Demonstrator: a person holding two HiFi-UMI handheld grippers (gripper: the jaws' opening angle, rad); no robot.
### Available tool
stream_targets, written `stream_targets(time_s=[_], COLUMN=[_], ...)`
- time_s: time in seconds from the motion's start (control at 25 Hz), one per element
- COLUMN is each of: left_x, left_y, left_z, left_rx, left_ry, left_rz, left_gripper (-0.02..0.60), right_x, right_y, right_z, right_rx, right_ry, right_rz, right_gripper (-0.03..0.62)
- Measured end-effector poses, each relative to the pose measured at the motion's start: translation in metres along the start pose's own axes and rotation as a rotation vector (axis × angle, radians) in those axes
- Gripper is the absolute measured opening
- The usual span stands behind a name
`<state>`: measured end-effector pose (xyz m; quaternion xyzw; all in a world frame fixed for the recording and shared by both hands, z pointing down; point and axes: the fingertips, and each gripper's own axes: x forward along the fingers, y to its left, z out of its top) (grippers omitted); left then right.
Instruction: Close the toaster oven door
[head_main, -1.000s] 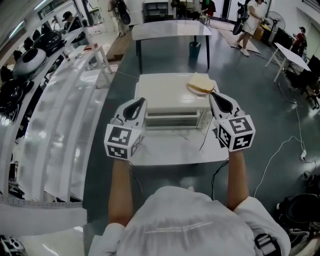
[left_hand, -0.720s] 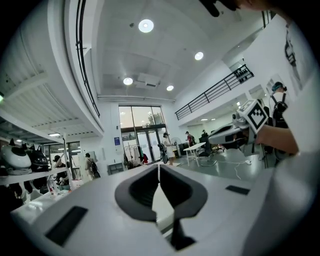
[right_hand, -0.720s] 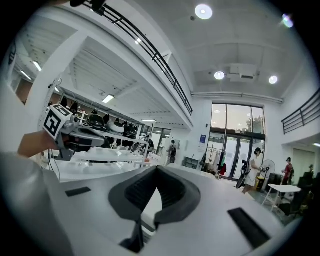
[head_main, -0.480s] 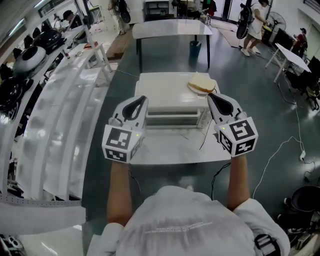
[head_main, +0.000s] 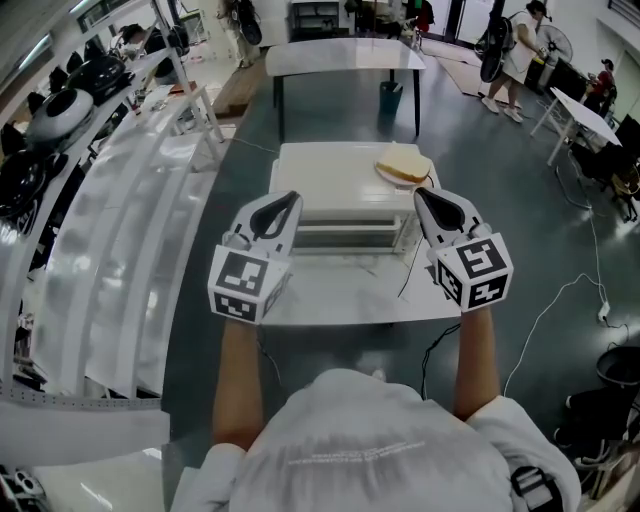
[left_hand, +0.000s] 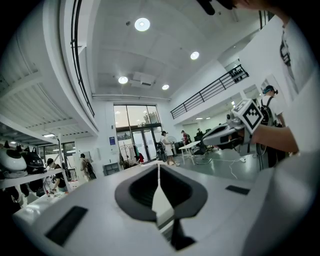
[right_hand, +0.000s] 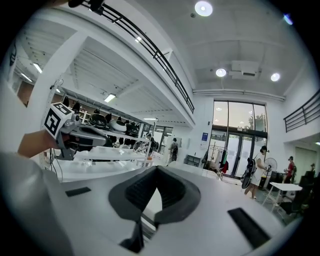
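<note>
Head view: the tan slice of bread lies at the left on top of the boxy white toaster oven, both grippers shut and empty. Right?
No: the tan slice of bread lies at the right on top of the boxy white toaster oven, as the head view shows. Left gripper and right gripper are shut and empty.

The toaster oven (head_main: 345, 180) is sitting on the desk (head_main: 340, 300), toward its far edge, with a slice of bread (head_main: 403, 166) lying on its top at the right rear corner. The left tongs (head_main: 288, 200) and right tongs (head_main: 421, 195) are hovering above the desk, flanking the oven's front. Another table (head_main: 340, 58) is standing behind, and shelving (head_main: 130, 230) is running along the left.
</note>
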<state>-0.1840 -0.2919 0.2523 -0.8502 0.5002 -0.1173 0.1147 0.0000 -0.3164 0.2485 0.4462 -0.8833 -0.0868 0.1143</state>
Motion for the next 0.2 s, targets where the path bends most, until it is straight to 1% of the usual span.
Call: stream_targets(time_s=[0.2], left_x=[-0.0001], left_y=[-0.0098], left_z=[-0.0028], left_rx=[-0.002], left_ry=[0.012], left_rz=[-0.028], left_gripper=[0.02], right_x=[-0.0052], right_y=[-0.0007], right_z=[-0.0064], right_rx=[0.019], right_ry=[0.01], right_rz=[-0.008], right_gripper=[0.015])
